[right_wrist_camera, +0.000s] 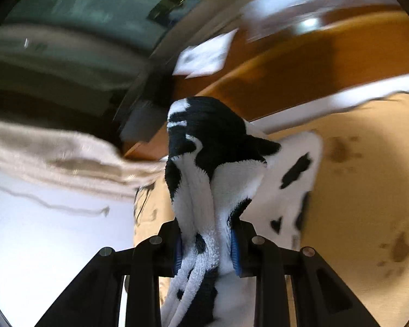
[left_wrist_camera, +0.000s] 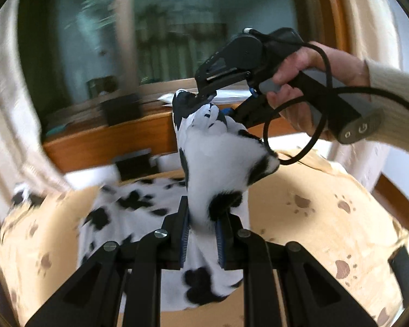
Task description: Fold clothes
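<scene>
Above the beige paw-print bedspread [left_wrist_camera: 327, 218], a fluffy black-and-white cow-patterned fleece garment [left_wrist_camera: 218, 169] hangs between the left gripper [left_wrist_camera: 203, 234], clamped at 6 o'clock, and the right gripper [left_wrist_camera: 208, 100], clamped at 12. Soft, light, probably bulky; grip edges, not middles.

The fleecy garment [left_wrist_camera: 218, 163] is white with black cow patches, the bed cover [left_wrist_camera: 327, 218] beige with brown paw prints, the grippers' pads [left_wrist_camera: 185, 242] blue, the sleeve [left_wrist_camera: 395, 87] cream.
</scene>
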{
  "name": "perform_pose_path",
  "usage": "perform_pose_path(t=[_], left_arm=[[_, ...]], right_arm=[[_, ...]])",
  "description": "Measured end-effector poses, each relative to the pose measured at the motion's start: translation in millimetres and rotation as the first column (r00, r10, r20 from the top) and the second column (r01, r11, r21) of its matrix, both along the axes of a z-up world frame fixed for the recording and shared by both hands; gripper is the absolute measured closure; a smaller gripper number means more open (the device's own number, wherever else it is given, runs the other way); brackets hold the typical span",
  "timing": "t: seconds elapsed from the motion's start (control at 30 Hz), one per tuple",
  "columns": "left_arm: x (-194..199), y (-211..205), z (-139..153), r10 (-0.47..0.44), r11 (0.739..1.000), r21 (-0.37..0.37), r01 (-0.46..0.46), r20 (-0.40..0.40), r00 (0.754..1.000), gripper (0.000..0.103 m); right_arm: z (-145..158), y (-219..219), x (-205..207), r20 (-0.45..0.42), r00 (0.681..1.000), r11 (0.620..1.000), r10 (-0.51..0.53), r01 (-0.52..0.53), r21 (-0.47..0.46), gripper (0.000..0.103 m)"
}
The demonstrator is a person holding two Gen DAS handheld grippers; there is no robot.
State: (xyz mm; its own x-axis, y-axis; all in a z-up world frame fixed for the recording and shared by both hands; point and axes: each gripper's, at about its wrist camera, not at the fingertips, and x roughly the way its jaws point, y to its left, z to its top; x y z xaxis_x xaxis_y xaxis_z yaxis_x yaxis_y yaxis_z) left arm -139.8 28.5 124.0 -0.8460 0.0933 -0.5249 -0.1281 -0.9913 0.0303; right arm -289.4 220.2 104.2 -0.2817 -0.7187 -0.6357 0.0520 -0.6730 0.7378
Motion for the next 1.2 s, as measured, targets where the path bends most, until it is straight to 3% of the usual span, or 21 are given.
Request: perform_pose_path(t=[0.13, 0.3, 0.5, 0.63, 0.87, 1.03, 1.13, 1.17, 1.2], left_arm=[[9.9, -41.1, -12.2, 0.108, 0.992, 0.059, -0.111, 0.043, 0.993, 0.084], [19.0, -90.9, -39.6, 0.235, 0.961, 0.115, -0.250, 0.127, 0.964, 0.084], [26.3, -131.7, -66.2, 0.322, 0.922, 0.153, -0.356, 0.210, 0.923, 0.084], [29.2, -150.7, -79.6, 0.360, 0.899, 0.165, -0.406, 0.252, 0.898, 0.084], [27.7, -164.4, -85.8, 0.378, 0.887, 0.163, -0.431, 0.278, 0.883, 0.084], [29.2, -161.0, -81.2, 0.368, 0.896, 0.154, -0.417, 0.266, 0.891, 0.084], [29.3, -160.2, -82.6, 0.367, 0.900, 0.138, -0.414, 0.275, 0.889, 0.084], [29.6, -161.4, -83.7, 0.369, 0.898, 0.136, -0.418, 0.282, 0.885, 0.084], [30.4, -164.2, -85.0, 0.375, 0.895, 0.135, -0.426, 0.289, 0.881, 0.084]], right_arm=[[-7.8, -71.5, -12.0, 0.013, 0.996, 0.994, 0.092, -0.092, 0.053, 0.074], [-41.0, -151.3, -23.5, 0.068, 0.984, 0.976, 0.164, -0.172, 0.134, 0.074], [-81.5, -208.7, -31.3, 0.121, 0.977, 0.957, 0.178, -0.200, 0.210, 0.074], [-91.6, -224.7, -31.9, 0.130, 0.976, 0.950, 0.174, -0.201, 0.238, 0.074], [-82.0, -224.6, -23.5, 0.117, 0.975, 0.936, 0.189, -0.215, 0.279, 0.074], [-68.5, -234.4, -14.4, 0.114, 0.974, 0.948, 0.197, -0.219, 0.229, 0.074], [-73.5, -245.8, -15.6, 0.107, 0.976, 0.943, 0.189, -0.211, 0.259, 0.073], [-75.1, -249.6, -16.0, 0.105, 0.977, 0.941, 0.186, -0.208, 0.268, 0.072], [-78.9, -250.7, -17.2, 0.111, 0.977, 0.943, 0.180, -0.203, 0.263, 0.062]])
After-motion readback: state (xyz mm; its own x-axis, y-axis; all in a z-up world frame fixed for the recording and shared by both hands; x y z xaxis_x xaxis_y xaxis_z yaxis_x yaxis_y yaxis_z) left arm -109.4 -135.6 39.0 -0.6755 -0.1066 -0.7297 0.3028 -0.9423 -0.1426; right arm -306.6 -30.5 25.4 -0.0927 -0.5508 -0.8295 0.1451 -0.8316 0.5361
